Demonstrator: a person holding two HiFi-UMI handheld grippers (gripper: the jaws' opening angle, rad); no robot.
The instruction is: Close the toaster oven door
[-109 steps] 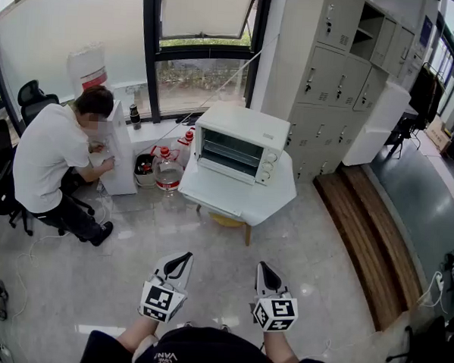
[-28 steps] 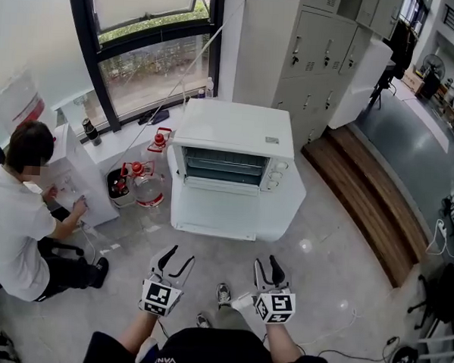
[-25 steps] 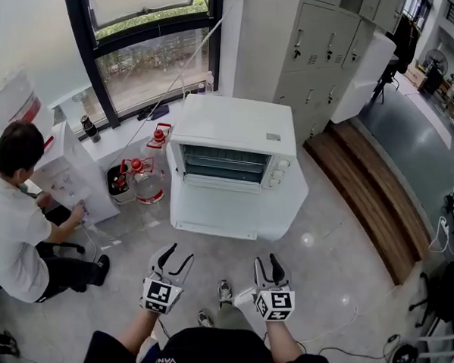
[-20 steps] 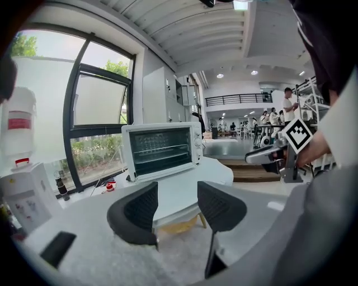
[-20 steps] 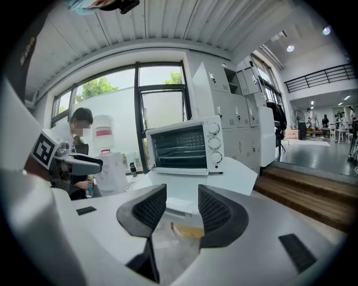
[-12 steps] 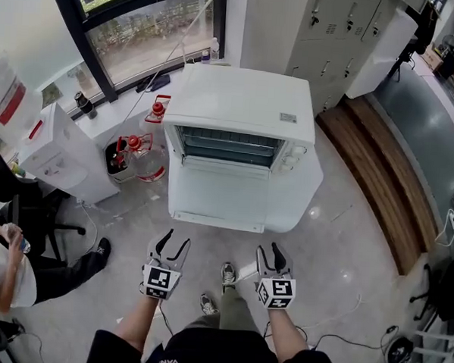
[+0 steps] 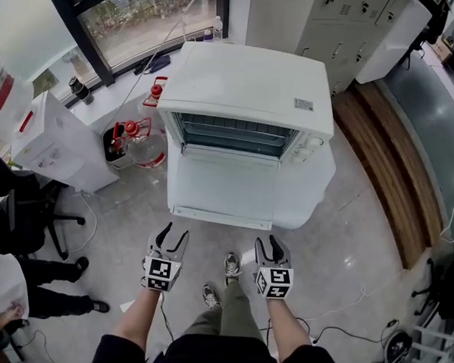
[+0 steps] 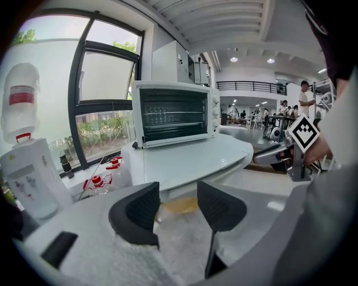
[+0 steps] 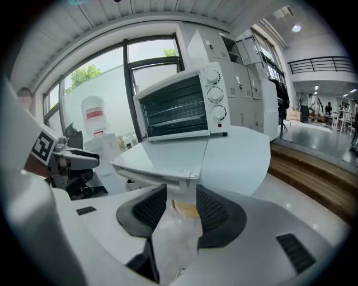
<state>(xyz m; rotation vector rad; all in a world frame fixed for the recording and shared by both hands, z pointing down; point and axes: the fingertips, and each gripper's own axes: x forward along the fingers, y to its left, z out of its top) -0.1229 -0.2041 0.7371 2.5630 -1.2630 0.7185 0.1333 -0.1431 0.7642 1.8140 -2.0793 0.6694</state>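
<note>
The white toaster oven (image 7: 247, 83) stands on a white table (image 7: 314, 185). Its door (image 7: 225, 190) hangs open, folded down flat toward me, and the wire racks inside show. Both grippers are held low in front of the door's front edge, apart from it. My left gripper (image 7: 172, 235) is open with nothing between its fingers. My right gripper (image 7: 270, 244) is open too and holds nothing. In the left gripper view the oven (image 8: 174, 114) sits beyond the left gripper (image 8: 178, 208). In the right gripper view the flat door (image 9: 165, 158) lies just beyond the right gripper (image 9: 182, 211).
Water jugs with red caps (image 7: 140, 144) and a white dispenser (image 7: 51, 141) stand left of the table. A black chair (image 7: 20, 219) and a person (image 7: 5, 294) are at the far left. Grey lockers (image 7: 349, 16) and a wooden platform (image 7: 398, 167) lie to the right; cables (image 7: 333, 330) cross the floor.
The view has come closer to the oven, which now fills more of the frame. Both grippers stay low and open. The person at the left has shifted toward the frame's edge.
</note>
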